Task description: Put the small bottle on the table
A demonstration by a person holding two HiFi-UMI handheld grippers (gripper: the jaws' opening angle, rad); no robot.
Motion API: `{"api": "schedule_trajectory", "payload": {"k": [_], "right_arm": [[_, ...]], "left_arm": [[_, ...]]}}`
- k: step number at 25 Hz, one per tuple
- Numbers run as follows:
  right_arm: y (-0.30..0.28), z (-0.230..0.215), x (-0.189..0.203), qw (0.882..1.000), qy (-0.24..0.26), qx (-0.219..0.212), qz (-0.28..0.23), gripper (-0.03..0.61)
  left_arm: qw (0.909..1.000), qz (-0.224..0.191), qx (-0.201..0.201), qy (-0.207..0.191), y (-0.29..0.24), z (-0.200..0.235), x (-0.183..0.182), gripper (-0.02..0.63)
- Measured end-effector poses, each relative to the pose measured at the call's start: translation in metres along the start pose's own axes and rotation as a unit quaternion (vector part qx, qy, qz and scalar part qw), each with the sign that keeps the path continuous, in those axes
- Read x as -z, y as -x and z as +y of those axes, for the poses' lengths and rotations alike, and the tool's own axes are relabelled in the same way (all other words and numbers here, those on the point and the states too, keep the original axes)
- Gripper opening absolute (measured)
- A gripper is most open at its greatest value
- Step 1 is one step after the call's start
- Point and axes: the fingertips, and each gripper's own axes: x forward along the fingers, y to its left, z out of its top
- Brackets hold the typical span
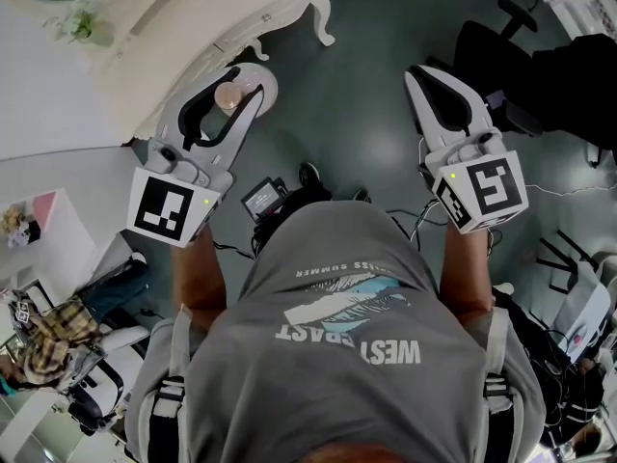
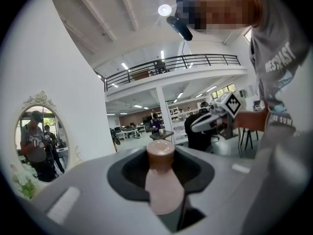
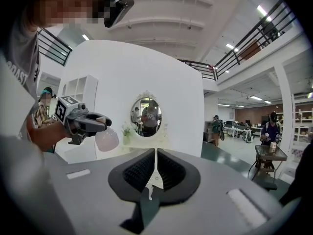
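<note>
Grey floor (image 1: 366,133), white table (image 1: 193,17), left tongs (image 1: 246,85) gripping pale-pink, brown-capped small bottle (image 2: 161,180), right tongs (image 1: 429,77) closed, empty

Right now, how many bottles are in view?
1. The small pink bottle is clamped in the left gripper, near the edge of the white table. The right gripper is shut and empty. Most of the tabletop is out of frame, so others may be hidden.

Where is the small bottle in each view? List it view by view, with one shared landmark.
Head view: upper left, small bottle in the left gripper.
Left gripper view: bottom centre, between the jaws.
Right gripper view: middle left.
Landmark: the oval mirror, in both gripper views.
</note>
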Motion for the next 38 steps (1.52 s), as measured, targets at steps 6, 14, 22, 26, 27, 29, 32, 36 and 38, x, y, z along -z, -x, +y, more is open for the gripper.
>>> {"api": "schedule_trajectory", "payload": {"k": [6, 14, 22, 26, 27, 29, 32, 36, 38], "right_arm": [[-0.033, 0.009, -0.010, 1.000, 0.000, 0.023, 0.003, 0.017], [-0.073, 0.017, -0.022, 0.999, 0.004, 0.037, 0.009, 0.015], [-0.100, -0.007, -0.021, 1.000, 0.008, 0.024, 0.015, 0.015], [-0.123, -0.029, -0.022, 1.000, 0.009, 0.008, 0.014, 0.015], [-0.129, -0.035, -0.023, 1.000, 0.009, 0.004, 0.014, 0.015], [-0.143, -0.046, -0.025, 1.000, 0.009, -0.008, 0.012, 0.015], [-0.167, -0.062, -0.030, 0.999, 0.013, -0.033, 0.010, 0.015], [-0.192, -0.085, -0.031, 0.998, 0.019, -0.057, 0.016, 0.015], [-0.202, -0.098, -0.031, 0.997, 0.021, -0.066, 0.018, 0.015]], "left_arm": [[0.9997, -0.011, 0.021, -0.005, -0.002, 0.039, 0.010, 0.126], [0.9992, -0.021, 0.033, -0.002, -0.008, 0.084, 0.021, 0.126], [0.9997, -0.009, 0.020, 0.005, -0.027, 0.102, 0.030, 0.126], [0.9999, -0.001, 0.001, 0.012, -0.045, 0.115, 0.033, 0.126], [0.9999, 0.002, -0.003, 0.015, -0.049, 0.119, 0.033, 0.126], [0.9996, 0.010, -0.016, 0.019, -0.057, 0.127, 0.033, 0.126], [0.9988, 0.020, -0.039, 0.021, -0.070, 0.140, 0.034, 0.126], [0.9973, 0.027, -0.059, 0.035, -0.094, 0.152, 0.037, 0.126], [0.9965, 0.032, -0.067, 0.039, -0.105, 0.155, 0.037, 0.126]]}}
